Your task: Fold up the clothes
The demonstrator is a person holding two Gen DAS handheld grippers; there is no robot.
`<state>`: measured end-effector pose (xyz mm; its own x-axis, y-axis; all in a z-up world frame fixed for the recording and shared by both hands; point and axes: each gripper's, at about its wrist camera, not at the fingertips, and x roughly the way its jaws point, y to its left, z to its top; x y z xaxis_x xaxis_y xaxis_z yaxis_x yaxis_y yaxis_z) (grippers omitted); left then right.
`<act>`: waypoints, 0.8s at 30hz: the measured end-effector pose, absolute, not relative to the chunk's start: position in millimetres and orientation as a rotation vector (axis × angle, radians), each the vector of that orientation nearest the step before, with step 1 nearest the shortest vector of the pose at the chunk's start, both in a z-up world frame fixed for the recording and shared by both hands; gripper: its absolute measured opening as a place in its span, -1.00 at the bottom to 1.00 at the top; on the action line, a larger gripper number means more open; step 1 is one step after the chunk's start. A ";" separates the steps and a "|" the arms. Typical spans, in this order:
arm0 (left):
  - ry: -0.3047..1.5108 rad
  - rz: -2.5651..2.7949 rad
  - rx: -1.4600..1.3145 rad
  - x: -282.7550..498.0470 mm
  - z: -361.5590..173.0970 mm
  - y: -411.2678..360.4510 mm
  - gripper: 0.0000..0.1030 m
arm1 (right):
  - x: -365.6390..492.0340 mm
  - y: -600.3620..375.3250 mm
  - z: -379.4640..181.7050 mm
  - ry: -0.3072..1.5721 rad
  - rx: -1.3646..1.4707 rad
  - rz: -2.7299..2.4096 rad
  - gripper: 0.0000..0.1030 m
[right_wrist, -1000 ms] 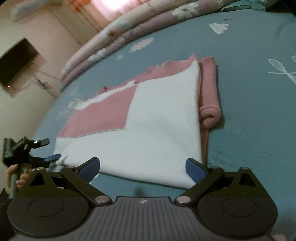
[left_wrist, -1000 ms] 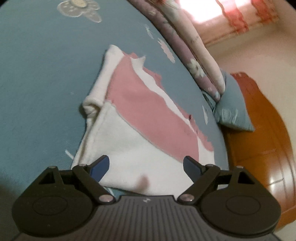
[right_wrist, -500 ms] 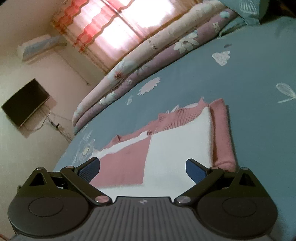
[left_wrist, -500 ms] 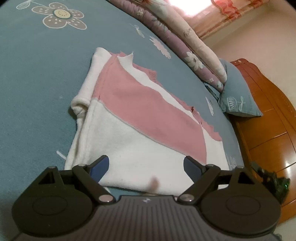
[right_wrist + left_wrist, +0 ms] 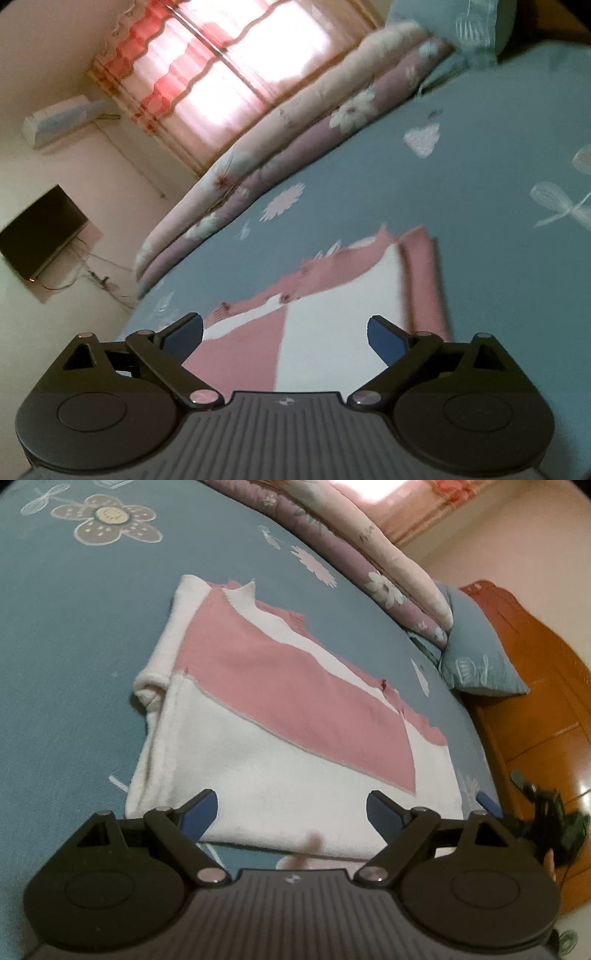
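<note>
On the bed (image 5: pixel 66 635), folded sweater (image 5: pixel 295 738), both tools spread, left tool (image 5: pixel 291 810), right tool (image 5: pixel 286 332), television (image 5: pixel 40 232) right view only.

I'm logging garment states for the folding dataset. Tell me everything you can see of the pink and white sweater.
The sweater looks like soft knit in pink and white blocks. It lies folded flat into a rough rectangle on the blue bedsheet, sleeves tucked along its sides, one white cuff rolled at its left edge. Neither open gripper touches it.
</note>
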<state>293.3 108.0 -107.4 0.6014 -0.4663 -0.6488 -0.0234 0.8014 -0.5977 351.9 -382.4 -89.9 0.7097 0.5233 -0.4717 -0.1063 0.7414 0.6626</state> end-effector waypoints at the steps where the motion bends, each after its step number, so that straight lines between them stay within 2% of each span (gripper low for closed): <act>1: 0.901 -0.276 -0.586 293.6 -106.6 105.4 0.71 | 353.8 -381.0 -89.7 0.699 0.650 0.380 0.90; 4: 0.904 -0.277 -0.527 294.1 -104.7 97.5 0.71 | 360.4 -377.8 -88.1 0.698 0.646 0.372 0.90; 6: 0.904 -0.276 -0.496 293.4 -105.2 94.0 0.71 | 366.4 -376.9 -85.7 0.704 0.640 0.349 0.82; 10: 0.903 -0.284 -0.458 291.4 -104.5 90.8 0.73 | 378.3 -375.0 -80.9 0.718 0.627 0.302 0.85; 13: 0.901 -0.288 -0.450 289.7 -103.8 90.2 0.76 | 397.5 -344.9 -49.9 0.722 0.400 0.302 1.00; 16: 0.901 -0.289 -0.454 288.5 -103.3 91.4 0.77 | 426.5 -320.2 -36.5 0.752 0.259 0.278 1.00; 24: 0.902 -0.294 -0.490 288.6 -104.1 97.6 0.77 | 501.8 -306.2 -70.5 0.858 0.405 0.305 0.96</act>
<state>288.6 97.6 -104.1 0.5910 -0.4420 -0.6748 0.0407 0.8518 -0.5223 501.8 -306.2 -70.5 0.6189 0.4168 -0.6658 -0.0971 0.8817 0.4617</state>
